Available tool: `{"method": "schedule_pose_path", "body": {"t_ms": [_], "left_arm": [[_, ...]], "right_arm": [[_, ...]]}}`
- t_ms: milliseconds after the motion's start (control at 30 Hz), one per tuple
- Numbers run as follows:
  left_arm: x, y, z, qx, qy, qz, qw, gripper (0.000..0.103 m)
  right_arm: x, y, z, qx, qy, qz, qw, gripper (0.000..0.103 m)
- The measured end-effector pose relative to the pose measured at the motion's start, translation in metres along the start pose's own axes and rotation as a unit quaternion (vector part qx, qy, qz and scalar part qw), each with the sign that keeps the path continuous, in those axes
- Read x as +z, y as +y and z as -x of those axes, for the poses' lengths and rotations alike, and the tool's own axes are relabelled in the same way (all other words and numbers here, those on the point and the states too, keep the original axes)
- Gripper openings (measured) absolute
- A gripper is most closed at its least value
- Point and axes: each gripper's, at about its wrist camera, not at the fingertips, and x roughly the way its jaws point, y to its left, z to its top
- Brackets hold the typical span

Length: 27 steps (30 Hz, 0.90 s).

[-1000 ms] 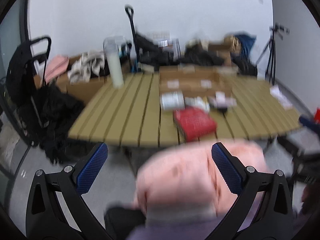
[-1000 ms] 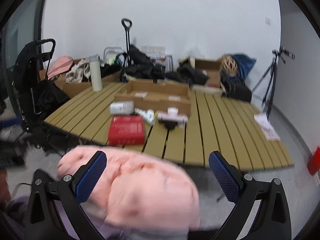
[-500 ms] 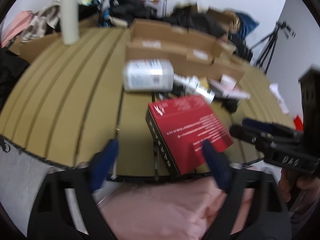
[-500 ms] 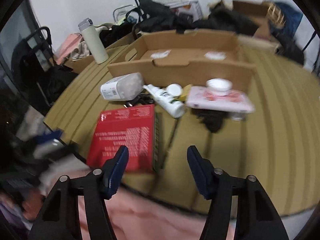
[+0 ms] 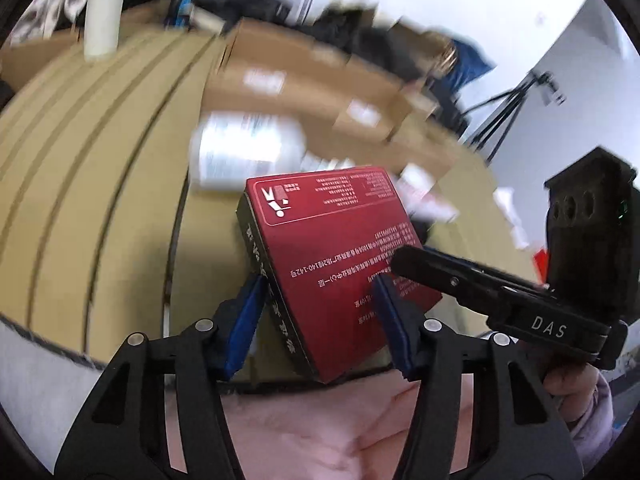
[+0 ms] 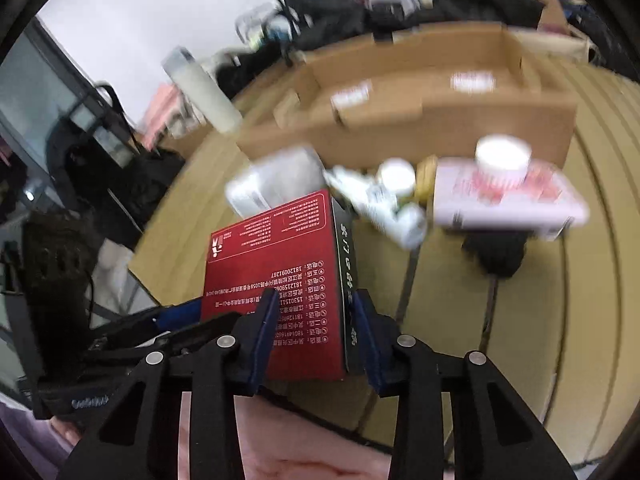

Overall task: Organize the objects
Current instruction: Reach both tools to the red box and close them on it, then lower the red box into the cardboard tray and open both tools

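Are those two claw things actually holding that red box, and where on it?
Both straddle the red box's near corners: left gripper on one, right gripper on the other, jaws closing. Whether the pads press yet cannot be told.

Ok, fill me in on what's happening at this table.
A person is working two handheld tools on the red box at the near edge of the slatted table. The left tool and the right tool each straddle one of its near corners, jaws closing on it. Behind it lie a white bottle, a tube and an open cardboard box, still untouched.
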Motion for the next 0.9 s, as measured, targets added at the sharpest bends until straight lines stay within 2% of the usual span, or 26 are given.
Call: {"method": "schedule_pose_path", "body": {"t_ms": [100, 233, 333, 400, 433, 500, 533, 567, 633, 667, 733, 767, 800, 867, 900], "left_arm": [[0.034, -0.007, 0.012, -0.017, -0.027, -0.015, 0.9994, 0.052], [0.118, -0.007, 0.000, -0.028, -0.054, -0.031, 0.9977, 0.046], [0.171, 0.007, -0.033, -0.024, -0.040, -0.026, 0.9986, 0.046], [0.194, 0.018, -0.054, -0.012, -0.026, -0.020, 0.9994, 0.046], [0.208, 0.024, -0.076, 0.006, -0.016, -0.025, 0.9995, 0.046], [0.220, 0.033, -0.108, 0.064, 0.000, -0.033, 0.9974, 0.046], [0.226, 0.040, -0.133, 0.122, 0.018, -0.037, 0.9916, 0.046], [0.228, 0.046, -0.145, 0.142, 0.030, -0.037, 0.9887, 0.045], [0.227, 0.049, -0.147, 0.173, 0.002, -0.056, 0.9833, 0.045], [0.227, 0.051, -0.146, 0.177, -0.005, -0.055, 0.9827, 0.046], [0.226, 0.057, -0.142, 0.154, -0.002, -0.043, 0.9871, 0.051], [0.226, 0.059, -0.140, 0.144, 0.000, -0.040, 0.9888, 0.060], [0.227, 0.059, -0.138, 0.133, 0.004, -0.039, 0.9903, 0.063], [0.228, 0.057, -0.127, 0.130, 0.006, -0.036, 0.9909, 0.064], [0.229, 0.056, -0.122, 0.131, 0.006, -0.038, 0.9907, 0.073]], "right_arm": [[0.026, 0.009, 0.023, 0.006, -0.028, 0.017, 0.999, 0.038], [0.089, 0.007, 0.027, 0.006, -0.050, 0.030, 0.998, 0.038], [0.143, -0.005, 0.007, 0.008, -0.053, 0.012, 0.999, 0.038], [0.173, -0.014, -0.017, -0.004, -0.047, 0.011, 0.999, 0.038], [0.187, -0.021, -0.031, -0.007, -0.043, -0.005, 0.999, 0.038], [0.212, -0.034, -0.072, -0.024, -0.018, -0.016, 0.999, 0.038], [0.219, -0.037, -0.094, -0.035, 0.000, -0.019, 0.999, 0.038], [0.226, -0.040, -0.122, -0.061, 0.030, -0.023, 0.997, 0.038], [0.226, -0.043, -0.153, -0.078, 0.069, -0.026, 0.994, 0.038], [0.225, -0.045, -0.158, -0.080, 0.069, -0.028, 0.994, 0.038], [0.222, -0.050, -0.159, -0.067, 0.061, -0.035, 0.995, 0.038], [0.222, -0.051, -0.156, -0.059, 0.056, -0.037, 0.996, 0.038], [0.223, -0.053, -0.153, -0.059, 0.053, -0.036, 0.996, 0.038], [0.225, -0.054, -0.145, -0.073, 0.051, -0.028, 0.996, 0.039], [0.227, -0.054, -0.137, -0.082, 0.047, -0.021, 0.995, 0.039]]}}
